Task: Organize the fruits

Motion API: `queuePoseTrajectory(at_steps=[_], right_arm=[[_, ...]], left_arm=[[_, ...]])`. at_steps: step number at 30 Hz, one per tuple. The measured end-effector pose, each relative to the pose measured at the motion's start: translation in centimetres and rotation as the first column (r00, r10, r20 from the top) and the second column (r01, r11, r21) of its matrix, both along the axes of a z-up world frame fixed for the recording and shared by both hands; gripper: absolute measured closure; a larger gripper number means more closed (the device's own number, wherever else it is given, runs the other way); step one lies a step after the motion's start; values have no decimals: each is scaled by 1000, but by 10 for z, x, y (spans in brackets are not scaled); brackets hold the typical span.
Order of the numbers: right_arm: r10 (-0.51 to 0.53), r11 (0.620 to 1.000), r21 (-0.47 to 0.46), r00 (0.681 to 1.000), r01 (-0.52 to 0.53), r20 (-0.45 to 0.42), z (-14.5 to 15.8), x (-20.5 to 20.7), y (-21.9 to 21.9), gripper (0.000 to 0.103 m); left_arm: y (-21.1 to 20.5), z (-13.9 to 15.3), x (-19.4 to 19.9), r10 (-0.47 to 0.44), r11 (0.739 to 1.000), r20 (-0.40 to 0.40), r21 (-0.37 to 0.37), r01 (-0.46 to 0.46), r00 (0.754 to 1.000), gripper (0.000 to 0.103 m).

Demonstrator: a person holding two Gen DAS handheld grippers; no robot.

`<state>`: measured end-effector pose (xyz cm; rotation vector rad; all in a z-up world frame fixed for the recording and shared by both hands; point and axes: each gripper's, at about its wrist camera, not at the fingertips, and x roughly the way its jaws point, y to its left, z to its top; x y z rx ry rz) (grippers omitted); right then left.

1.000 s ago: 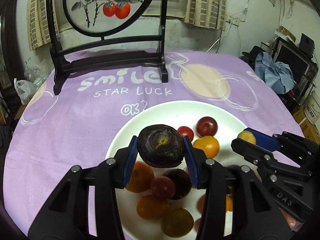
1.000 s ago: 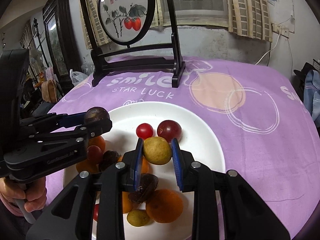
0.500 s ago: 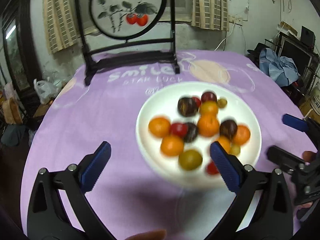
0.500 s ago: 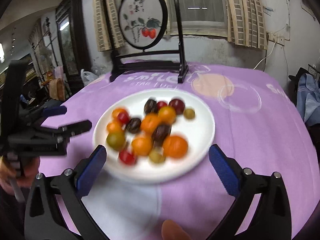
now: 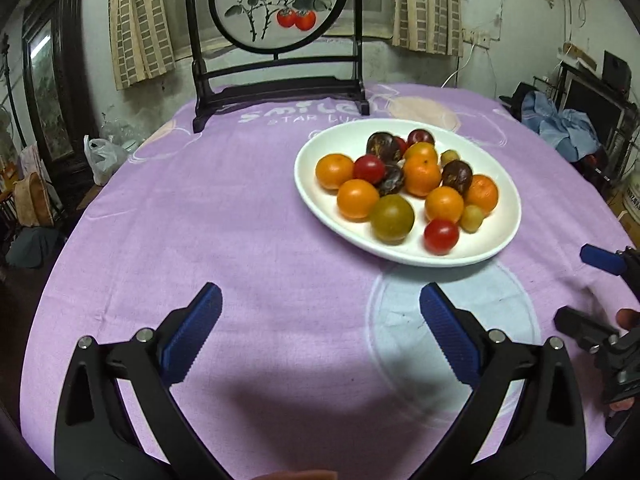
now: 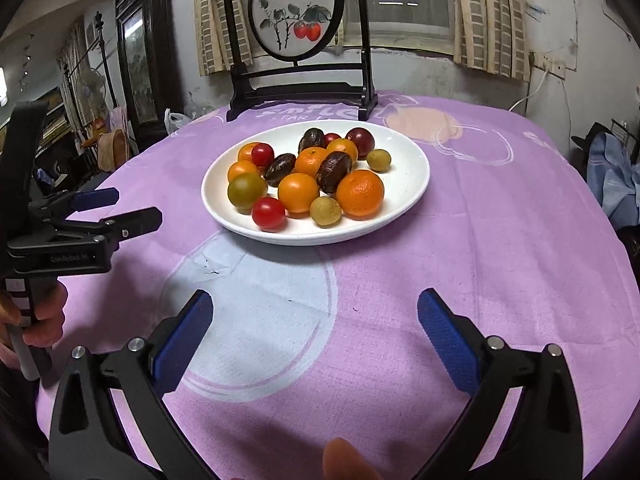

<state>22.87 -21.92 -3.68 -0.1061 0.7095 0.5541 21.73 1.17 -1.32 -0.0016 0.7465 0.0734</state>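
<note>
A white plate (image 5: 316, 196) (image 6: 412, 184) on the purple tablecloth holds several fruits: oranges (image 6: 360, 193), red cherry tomatoes (image 6: 269, 213), dark purple fruits (image 6: 333, 166) and small green ones (image 6: 326, 211). My left gripper (image 5: 320, 328) is open and empty, low over the cloth, near and left of the plate; it also shows in the right wrist view (image 6: 120, 210). My right gripper (image 6: 314, 322) is open and empty, near the plate's front; its fingers show at the right edge of the left wrist view (image 5: 588, 294).
A black wooden stand with a round painted panel (image 5: 276, 4) (image 6: 296, 12) stands at the table's far side behind the plate. The round table's edge drops off left and right. Furniture and bags (image 5: 100, 156) crowd the floor at left, clothes (image 5: 560, 124) at right.
Both grippers have let go of their fruit onto the plate, opened wide and pulled back toward me. The left gripper has also shifted left of the plate.
</note>
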Motion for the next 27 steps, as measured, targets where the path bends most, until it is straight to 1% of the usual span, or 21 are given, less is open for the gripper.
queuePoseTrajectory(at_steps=[4,8,10,16,19,23,27], right_arm=[[0,1000,-1,1000,0,0,0,0,0,1],[-2,1000,-4,1000,2,-1,0,0,0,1],[-8,1000,-5,1000,8,-1,-1,0,-1,1],[-16,1000,-12,1000,16,-6,-2,0,-2,1],[-20,1000,-17,1000,20,-15,-4,2,-2,1],[-35,999,-24,999,35,-17,-4,4,-4,1],[-34,999,-19,999,34,-13,-4,4,-5,1]], left_arm=[[2,0,-1,-1,1000,-2,-18,1,1000,2],[3,-1,0,14,1000,-7,-13,-14,1000,2],[4,-1,1,12,1000,-10,-21,-13,1000,2],[1,-2,0,-1,1000,-8,-12,1,1000,2],[-1,-2,-2,-4,1000,6,1,4,1000,2],[-3,-3,-2,22,999,8,32,-22,1000,2],[-8,-4,-1,8,998,10,57,-8,1000,2]])
